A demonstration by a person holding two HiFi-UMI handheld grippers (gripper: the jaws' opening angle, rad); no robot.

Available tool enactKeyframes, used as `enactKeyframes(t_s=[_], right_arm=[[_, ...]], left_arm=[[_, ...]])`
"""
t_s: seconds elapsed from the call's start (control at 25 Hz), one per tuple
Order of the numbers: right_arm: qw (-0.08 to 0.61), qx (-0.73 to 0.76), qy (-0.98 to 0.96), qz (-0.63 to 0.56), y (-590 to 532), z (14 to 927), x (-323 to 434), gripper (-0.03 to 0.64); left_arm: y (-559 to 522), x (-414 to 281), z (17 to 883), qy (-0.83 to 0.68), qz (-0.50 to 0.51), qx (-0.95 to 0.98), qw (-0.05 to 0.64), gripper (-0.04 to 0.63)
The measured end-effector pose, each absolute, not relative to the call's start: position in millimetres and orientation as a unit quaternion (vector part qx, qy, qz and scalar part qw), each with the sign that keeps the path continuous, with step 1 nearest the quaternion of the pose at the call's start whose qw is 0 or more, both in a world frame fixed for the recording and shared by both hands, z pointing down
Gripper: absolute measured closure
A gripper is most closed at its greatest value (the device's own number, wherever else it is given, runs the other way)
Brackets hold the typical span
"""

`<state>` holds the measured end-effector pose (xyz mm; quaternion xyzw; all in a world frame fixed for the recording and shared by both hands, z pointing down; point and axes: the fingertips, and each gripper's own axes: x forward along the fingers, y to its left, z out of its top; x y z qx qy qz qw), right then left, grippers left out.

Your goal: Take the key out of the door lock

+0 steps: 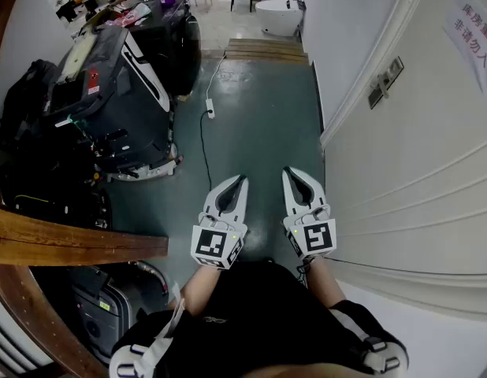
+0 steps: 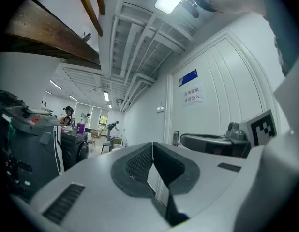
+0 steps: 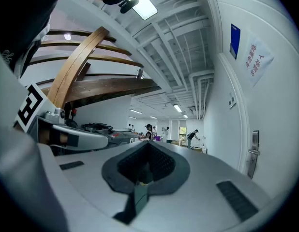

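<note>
— Well, any room to move?
— Open floor (image 1: 259, 116) between the machine (image 1: 109, 93) and the door (image 1: 417, 164). My left gripper (image 1: 243, 179) and right gripper (image 1: 288, 171) keep their jaws pressed together, empty.
— The key?
— I can't make it out; the door lock (image 1: 384, 82) sits ahead, on the right.

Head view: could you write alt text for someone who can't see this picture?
Seen from above, a person holds the left gripper and right gripper side by side, both shut and empty, pointing ahead over a green floor. A white door with its handle stands further ahead on the right, and dark machines crowd the left.
</note>
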<state>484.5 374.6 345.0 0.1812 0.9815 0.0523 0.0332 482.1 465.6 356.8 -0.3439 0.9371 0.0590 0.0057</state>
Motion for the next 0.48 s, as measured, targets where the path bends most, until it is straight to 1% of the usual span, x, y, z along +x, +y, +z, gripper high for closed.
enactKeyframes(t_s=[0.32,0.48], right_arm=[[0.027,0.181,0.981,0.056,354.7,346.0,499.7,0.609],[0.035,0.196,0.980,0.027,340.1,349.8,511.9,0.609]], left_arm=[[437.4,497.9,364.3,0.933,0.061,-0.354,0.003,0.571],[419.0,509.1,371.1,0.932,0.062,-0.356,-0.004,0.571]])
